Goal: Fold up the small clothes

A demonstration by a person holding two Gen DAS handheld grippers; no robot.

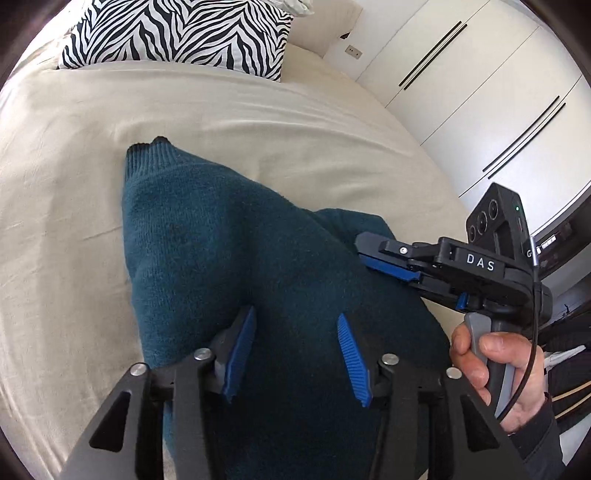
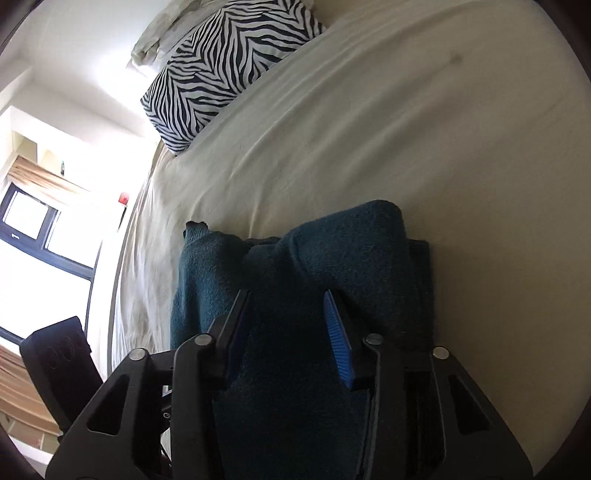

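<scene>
A dark teal knitted sweater [image 1: 236, 258] lies bunched on the cream bed sheet [image 1: 74, 206]; it also shows in the right wrist view [image 2: 354, 251]. My left gripper [image 1: 297, 321] is open, its blue pads spread just above the sweater. My right gripper [image 2: 288, 299] is open with the knit between its fingers. From the left wrist view the right gripper [image 1: 373, 251] reaches in from the right, its fingertips at the sweater's right edge, held by a hand [image 1: 495, 365].
A zebra-print pillow [image 1: 177, 33] rests at the head of the bed, also in the right wrist view [image 2: 221, 70]. White wardrobe doors [image 1: 480, 92] stand right of the bed. A window [image 2: 33, 236] and a dark chair [image 2: 59, 365] are beyond the bed's left side.
</scene>
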